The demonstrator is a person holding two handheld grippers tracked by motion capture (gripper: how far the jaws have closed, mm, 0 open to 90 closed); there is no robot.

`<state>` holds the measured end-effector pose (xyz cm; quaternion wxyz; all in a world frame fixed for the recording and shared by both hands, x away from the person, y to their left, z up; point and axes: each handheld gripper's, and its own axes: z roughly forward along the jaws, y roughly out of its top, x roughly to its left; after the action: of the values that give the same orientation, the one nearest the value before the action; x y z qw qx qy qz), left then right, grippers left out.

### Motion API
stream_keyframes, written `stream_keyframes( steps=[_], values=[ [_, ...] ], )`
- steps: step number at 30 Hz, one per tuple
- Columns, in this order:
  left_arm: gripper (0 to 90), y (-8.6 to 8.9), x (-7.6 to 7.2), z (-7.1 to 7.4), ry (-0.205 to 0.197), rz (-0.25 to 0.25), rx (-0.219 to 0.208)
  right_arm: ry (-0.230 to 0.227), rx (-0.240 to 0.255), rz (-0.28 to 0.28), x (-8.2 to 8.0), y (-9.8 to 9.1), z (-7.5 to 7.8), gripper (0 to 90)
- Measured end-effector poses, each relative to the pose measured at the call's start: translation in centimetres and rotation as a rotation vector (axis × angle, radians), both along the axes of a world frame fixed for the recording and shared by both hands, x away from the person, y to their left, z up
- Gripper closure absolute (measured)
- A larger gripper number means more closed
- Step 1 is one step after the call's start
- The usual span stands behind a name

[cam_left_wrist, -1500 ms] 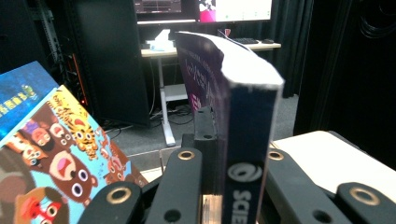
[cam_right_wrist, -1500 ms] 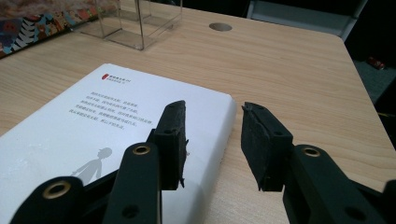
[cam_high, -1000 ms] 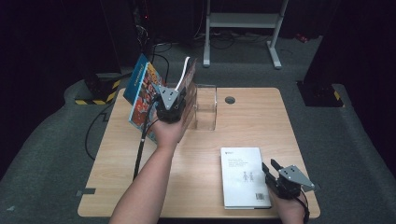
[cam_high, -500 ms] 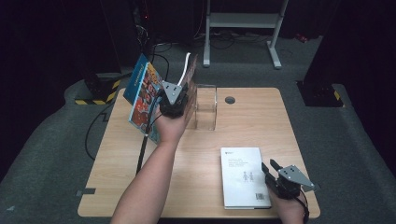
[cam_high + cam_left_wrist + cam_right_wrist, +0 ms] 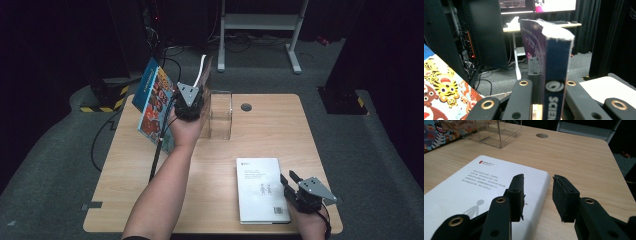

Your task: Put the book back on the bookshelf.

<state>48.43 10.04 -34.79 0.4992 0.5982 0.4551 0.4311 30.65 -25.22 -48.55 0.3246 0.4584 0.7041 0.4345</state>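
My left gripper (image 5: 189,101) is raised over the table's far left and is shut on a dark blue and purple book (image 5: 205,74), which it holds upright by the lower spine. In the left gripper view the spine (image 5: 556,72) stands between the black jaws of the left gripper (image 5: 547,83). A white book (image 5: 261,189) lies flat near the front right. My right gripper (image 5: 290,181) rests low at that book's right edge, open. One jaw is over the white cover (image 5: 474,187) and the other over bare wood, with the right gripper (image 5: 538,186) gripping nothing.
A colourful picture book (image 5: 154,107) stands tilted at the table's far left, just left of my left hand. A clear plastic holder (image 5: 220,115) stands to that hand's right. A round cable hole (image 5: 246,106) sits in the wooden table (image 5: 280,135). A black cable (image 5: 156,160) trails along the left side.
My left hand has carried the upright book a little to the right, closer to the clear holder. The right gripper and the white book have stayed where they were.
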Motion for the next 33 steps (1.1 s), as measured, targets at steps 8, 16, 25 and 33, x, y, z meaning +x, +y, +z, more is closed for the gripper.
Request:
stream_keyframes(
  steps=[8,16,25,33],
  values=[
    [84.0,0.6,0.1,0.2,-0.004,0.020,-0.006,0.000,0.001,-0.002,0.0,0.0,0.0,61.6],
    [83.9,1.1,0.1,0.4,-0.008,0.034,-0.005,-0.001,0.001,0.001,0.0,0.2,0.0,61.5],
    [84.0,0.2,1.0,-0.6,0.006,0.031,-0.002,-0.003,0.001,-0.001,0.0,-0.1,0.0,61.6],
    [84.0,-0.4,1.6,-1.3,0.022,0.040,-0.016,-0.001,0.008,0.000,0.0,-0.2,-0.1,61.6]
  ],
)
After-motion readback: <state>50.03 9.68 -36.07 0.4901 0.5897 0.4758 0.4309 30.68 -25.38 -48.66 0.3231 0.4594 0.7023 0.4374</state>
